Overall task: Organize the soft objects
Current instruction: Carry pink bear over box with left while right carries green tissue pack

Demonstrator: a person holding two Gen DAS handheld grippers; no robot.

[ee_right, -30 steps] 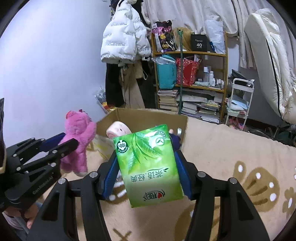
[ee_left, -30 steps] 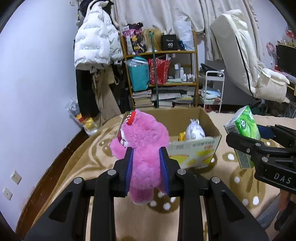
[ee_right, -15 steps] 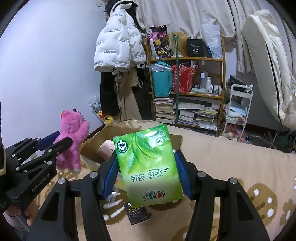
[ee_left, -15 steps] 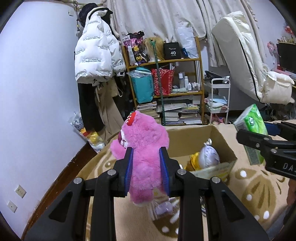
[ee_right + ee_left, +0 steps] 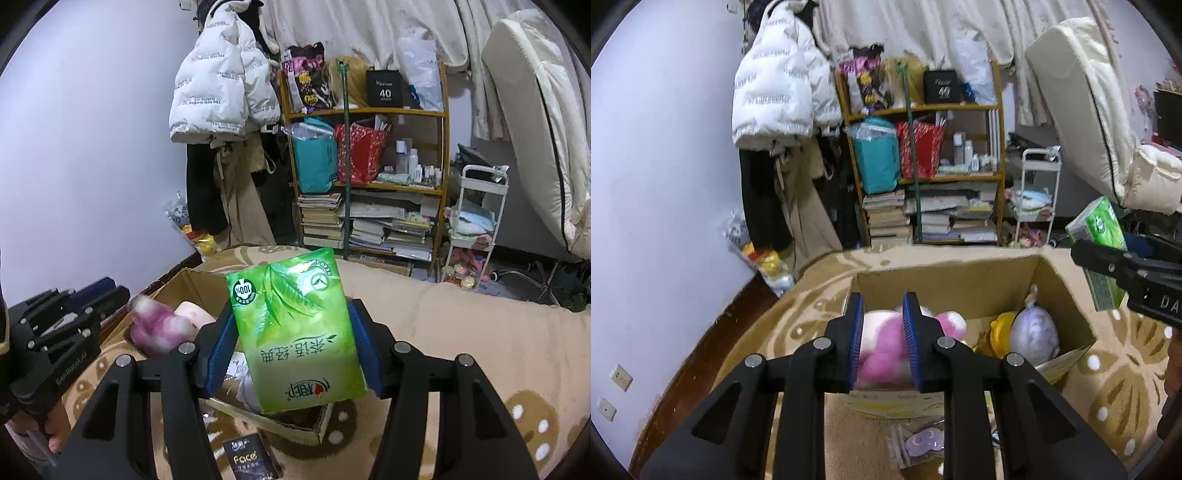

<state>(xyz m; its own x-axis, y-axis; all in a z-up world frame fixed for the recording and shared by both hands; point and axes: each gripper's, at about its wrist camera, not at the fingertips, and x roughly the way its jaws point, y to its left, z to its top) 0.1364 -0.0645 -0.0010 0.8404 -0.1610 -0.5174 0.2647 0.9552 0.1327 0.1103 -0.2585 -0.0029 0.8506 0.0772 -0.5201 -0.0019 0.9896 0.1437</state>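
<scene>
Pink plush [image 5: 882, 350] in cardboard box [image 5: 960, 269], left tool [image 5: 882, 332] above it, apart

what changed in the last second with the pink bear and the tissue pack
The left gripper carried the pink bear over the cardboard box and let it go: it now lies in the box, blurred in the right wrist view, jaws open. The right gripper still clamps the green tissue pack, now nearer the box. The lilac plush stays inside.

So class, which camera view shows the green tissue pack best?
The right wrist view: the tissue pack fills the middle, front face fully visible, clamped in the right tongs. The left wrist view shows only its narrow side at the right edge, partly behind the tongs.
</scene>
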